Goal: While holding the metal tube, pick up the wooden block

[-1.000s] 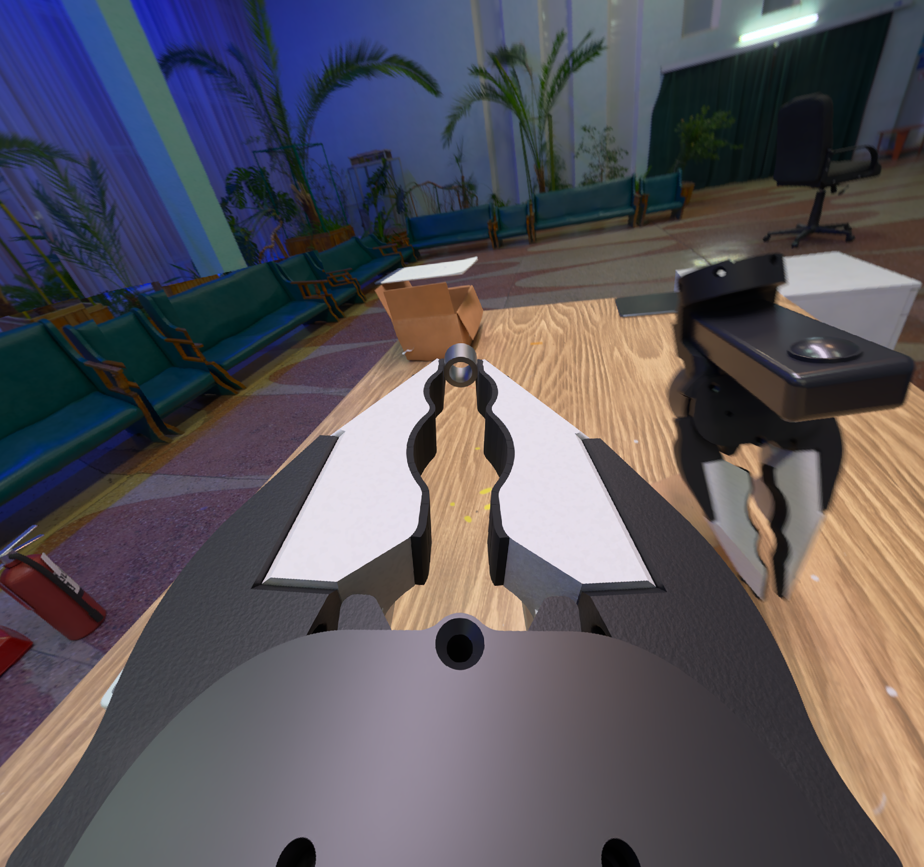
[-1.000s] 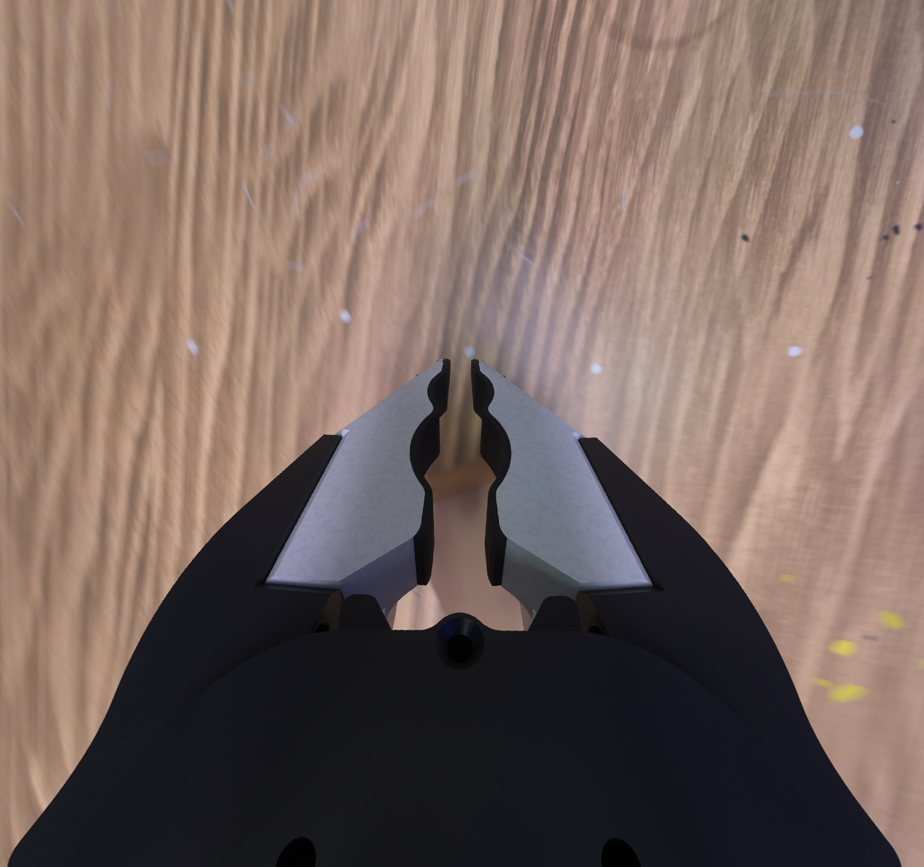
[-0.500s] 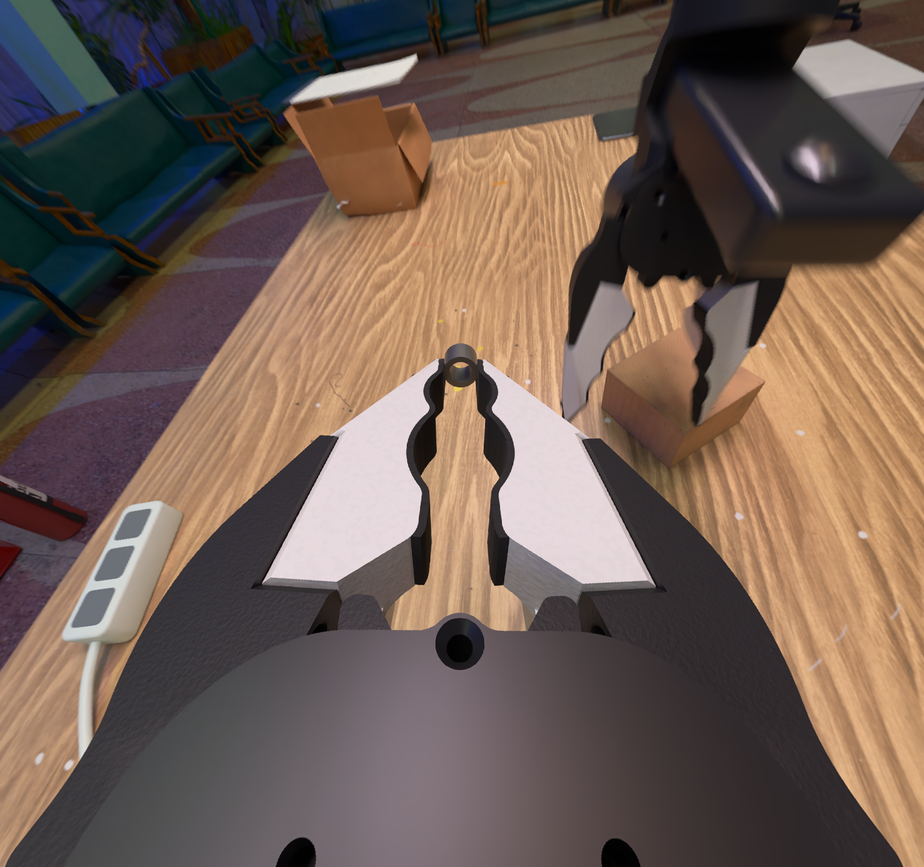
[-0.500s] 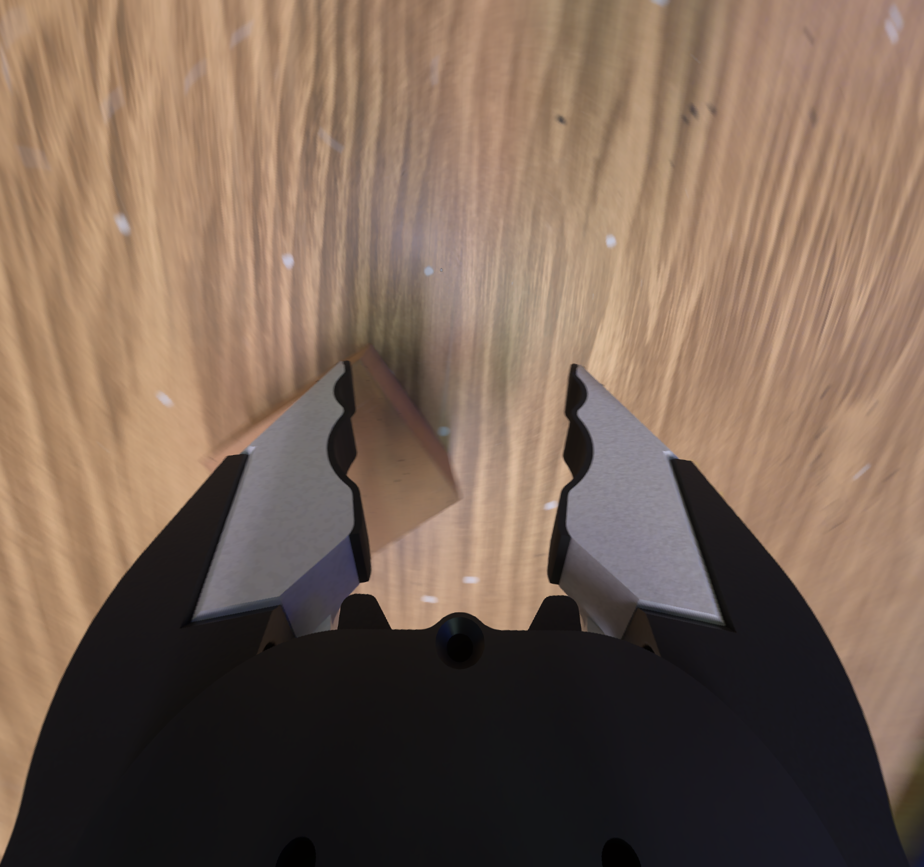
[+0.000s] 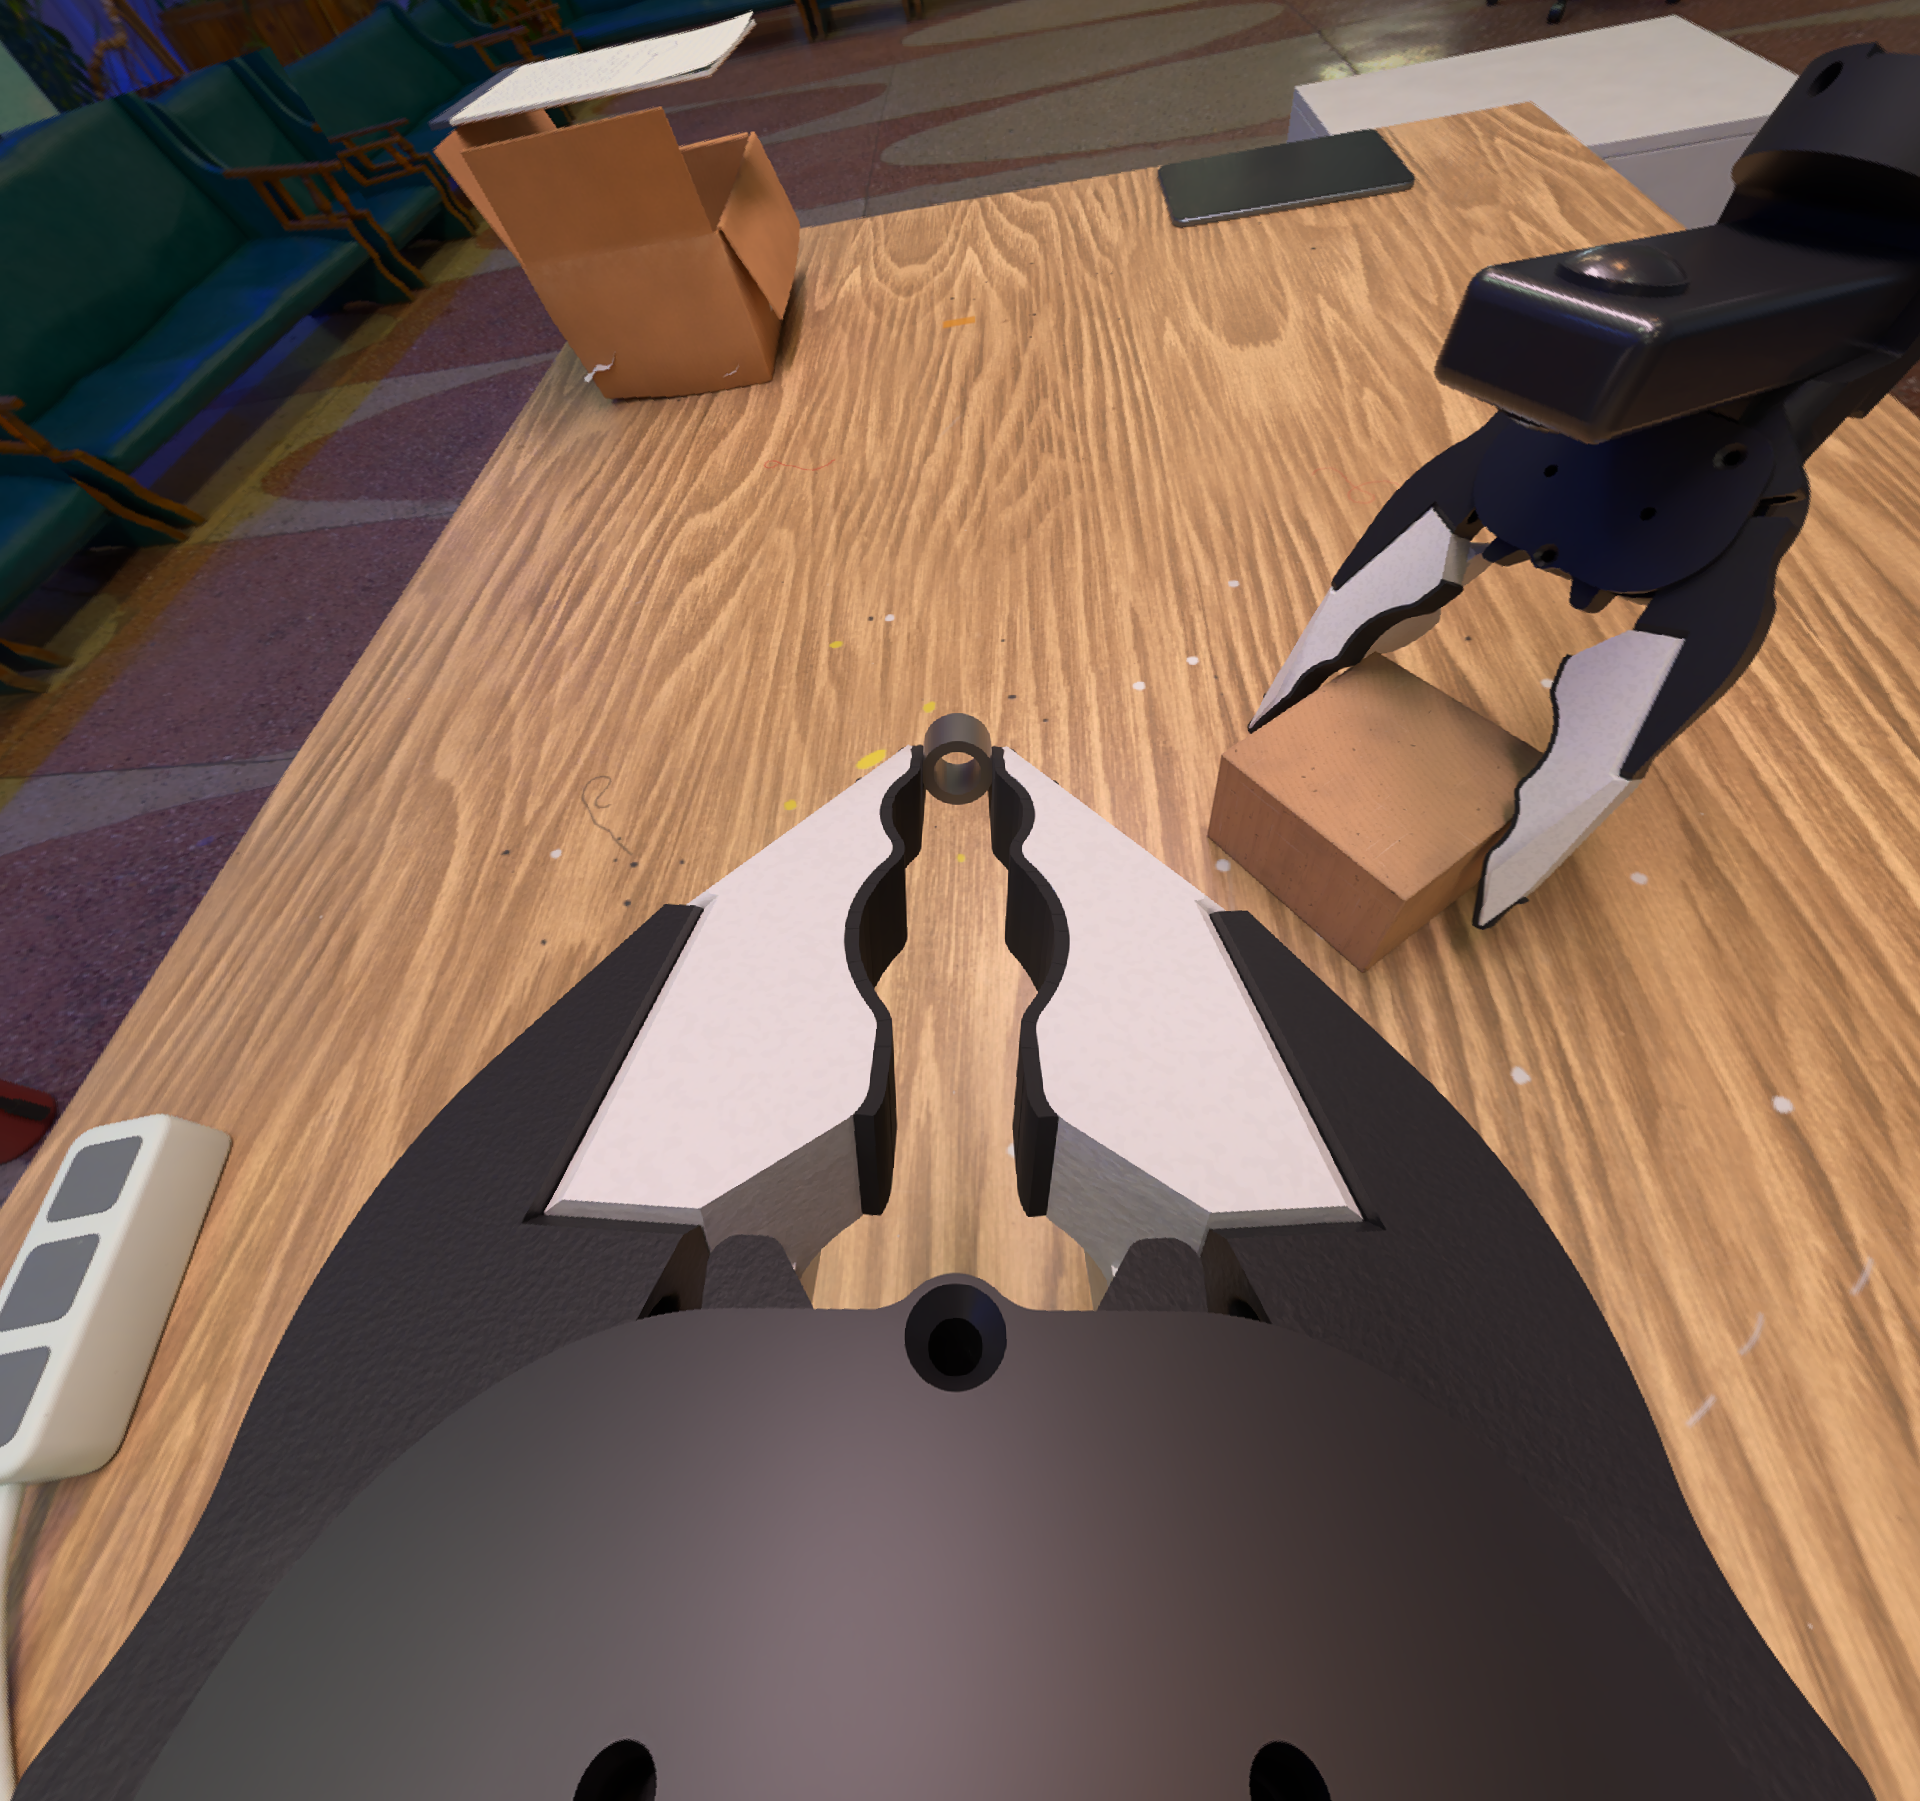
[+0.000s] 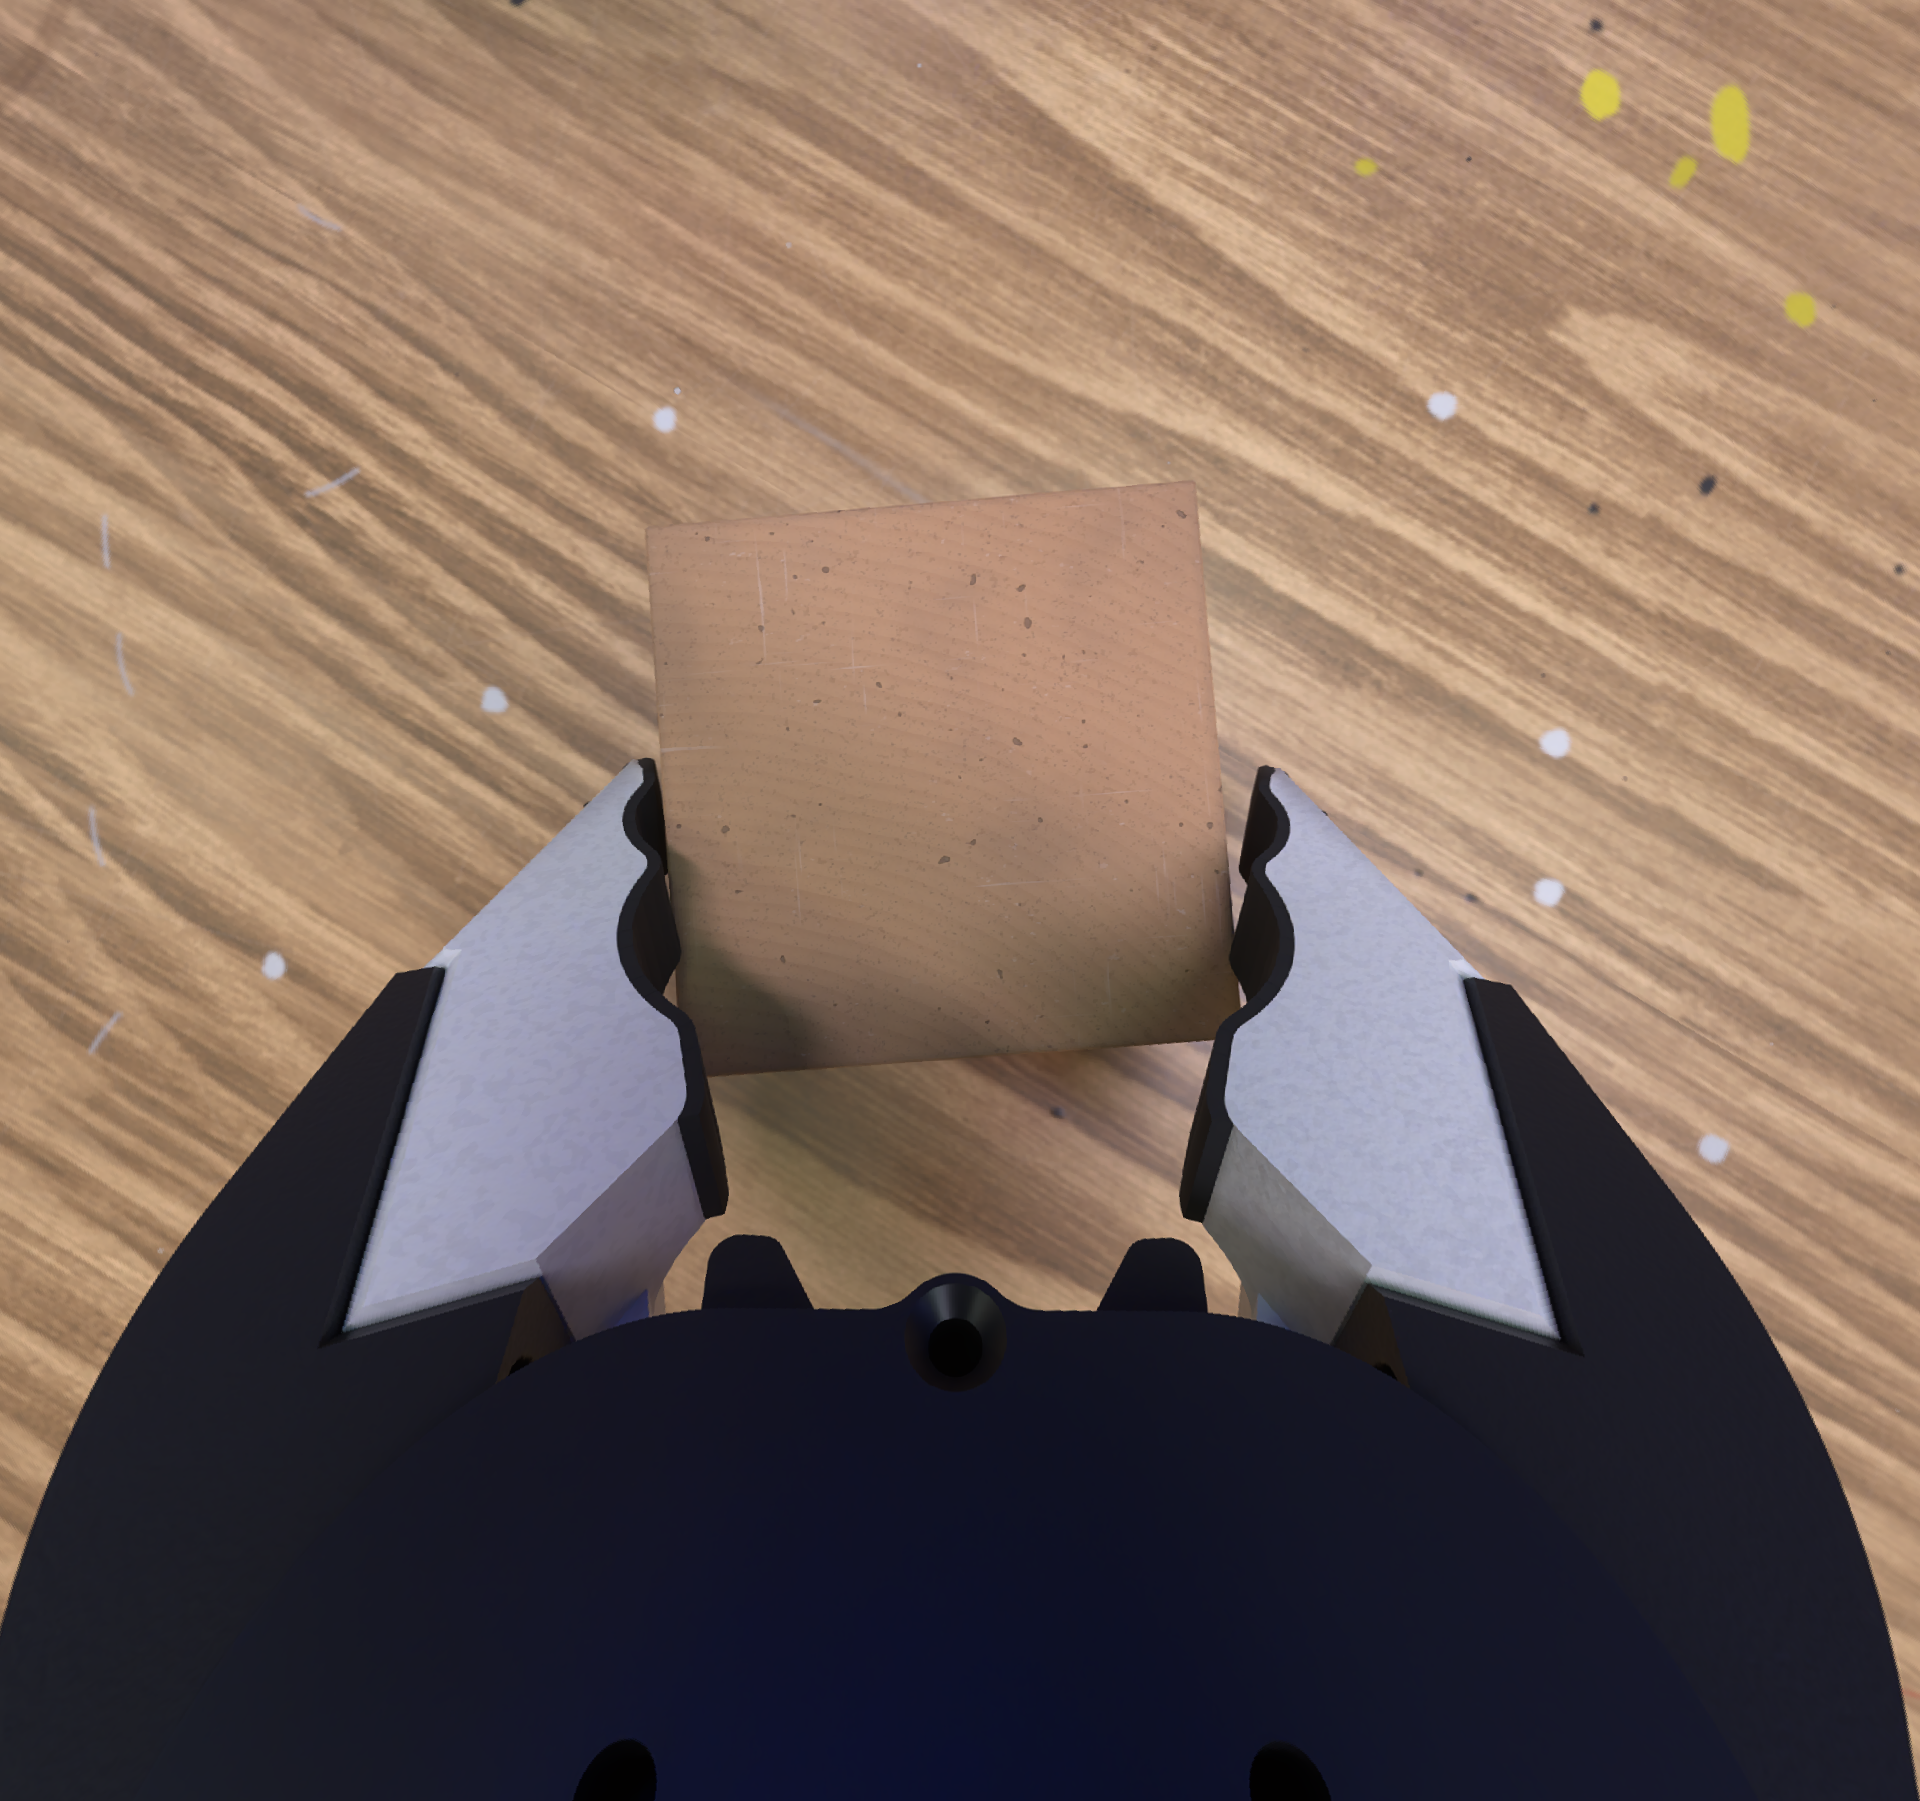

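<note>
My left gripper [image 5: 956,780] is shut on a short grey metal tube [image 5: 956,764] pinched at its fingertips, held above the wooden table [image 5: 727,608]. The wooden block [image 5: 1361,806] lies on the table to the right. My right gripper [image 5: 1382,806] points down over it, open, one finger on each side. In the right wrist view the block [image 6: 935,775] sits between the open fingers of the right gripper [image 6: 951,785]; the left finger is at the block's side, the right finger stands slightly apart from it.
An open cardboard box [image 5: 644,245] stands at the table's far left corner. A dark flat phone [image 5: 1283,177] lies at the far edge. A white power strip [image 5: 73,1294] lies at the near left edge. A white cabinet [image 5: 1538,89] stands beyond the table.
My right gripper has opened, turned and come down astride the wooden block. My left gripper has tilted down toward the table, still holding the tube.
</note>
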`<control>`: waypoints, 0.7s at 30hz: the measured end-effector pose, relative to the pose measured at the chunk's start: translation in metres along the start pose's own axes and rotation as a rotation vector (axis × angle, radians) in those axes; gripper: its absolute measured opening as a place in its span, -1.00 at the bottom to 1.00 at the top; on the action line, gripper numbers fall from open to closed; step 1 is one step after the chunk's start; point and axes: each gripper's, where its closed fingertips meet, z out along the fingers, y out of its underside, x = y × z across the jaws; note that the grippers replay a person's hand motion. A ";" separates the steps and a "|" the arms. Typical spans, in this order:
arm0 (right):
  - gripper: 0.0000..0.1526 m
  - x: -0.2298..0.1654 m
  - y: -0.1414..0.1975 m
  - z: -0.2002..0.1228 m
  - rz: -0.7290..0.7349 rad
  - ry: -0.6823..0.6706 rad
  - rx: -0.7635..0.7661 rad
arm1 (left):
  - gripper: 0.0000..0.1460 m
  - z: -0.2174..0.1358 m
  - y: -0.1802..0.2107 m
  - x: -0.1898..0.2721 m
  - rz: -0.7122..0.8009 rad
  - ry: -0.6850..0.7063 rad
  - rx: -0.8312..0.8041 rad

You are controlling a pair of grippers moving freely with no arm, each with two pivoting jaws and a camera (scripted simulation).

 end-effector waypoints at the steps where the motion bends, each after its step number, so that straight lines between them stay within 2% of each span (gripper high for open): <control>1: 0.43 0.000 0.000 0.000 0.004 0.002 -0.003 | -0.84 0.001 0.000 0.001 -0.001 0.004 0.000; 7: 0.33 -0.004 -0.013 -0.002 -0.006 -0.120 0.052 | -0.84 0.004 0.004 0.008 0.011 0.043 -0.025; 14: 0.31 0.022 -0.047 -0.036 0.208 -0.404 0.197 | -0.84 0.024 -0.001 0.044 0.173 0.147 -0.082; 21: 0.31 0.039 -0.051 -0.050 0.365 -0.706 0.187 | -0.84 0.061 0.006 0.070 0.313 0.175 -0.198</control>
